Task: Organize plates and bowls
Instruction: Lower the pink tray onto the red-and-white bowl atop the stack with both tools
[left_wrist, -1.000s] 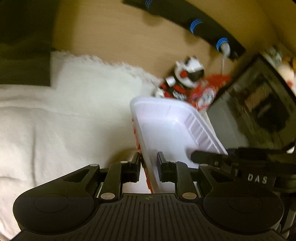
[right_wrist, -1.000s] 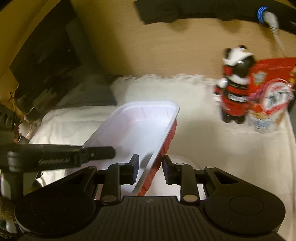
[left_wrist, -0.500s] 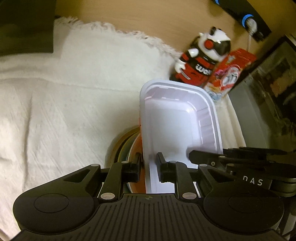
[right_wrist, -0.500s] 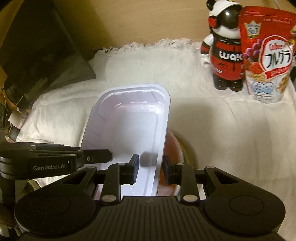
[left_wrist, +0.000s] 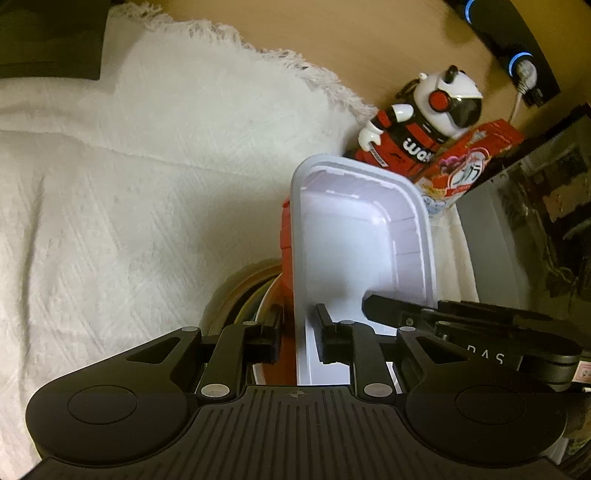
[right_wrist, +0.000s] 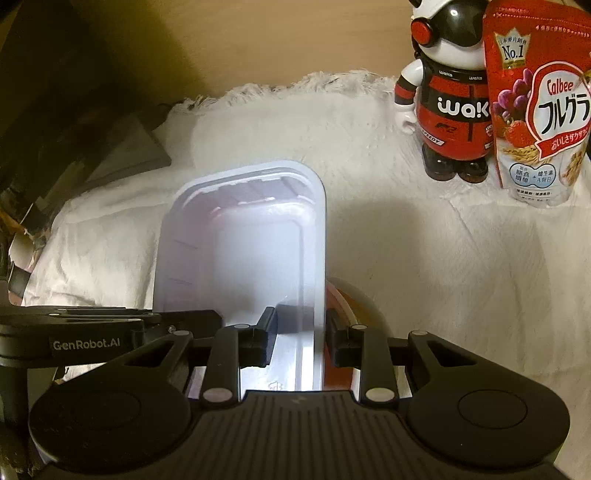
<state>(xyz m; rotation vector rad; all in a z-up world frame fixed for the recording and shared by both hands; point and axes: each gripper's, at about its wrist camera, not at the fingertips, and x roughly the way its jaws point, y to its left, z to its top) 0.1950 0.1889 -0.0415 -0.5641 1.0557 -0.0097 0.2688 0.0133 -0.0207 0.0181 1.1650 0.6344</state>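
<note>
You grasp the white tray (left_wrist: 354, 258) with the left gripper (left_wrist: 298, 334) and right gripper (right_wrist: 301, 338), above the stacked plates (left_wrist: 243, 295); setting it down is left.

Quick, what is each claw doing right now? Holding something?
Left claw: shut on the left rim of the white tray.
Right claw: shut on the tray's right rim.

Both wrist views look steeply down, close over the white tray (left_wrist: 354, 236) (right_wrist: 255, 236); both share the mascot figure (left_wrist: 417, 125) (right_wrist: 447, 103) toward one o'clock.
</note>
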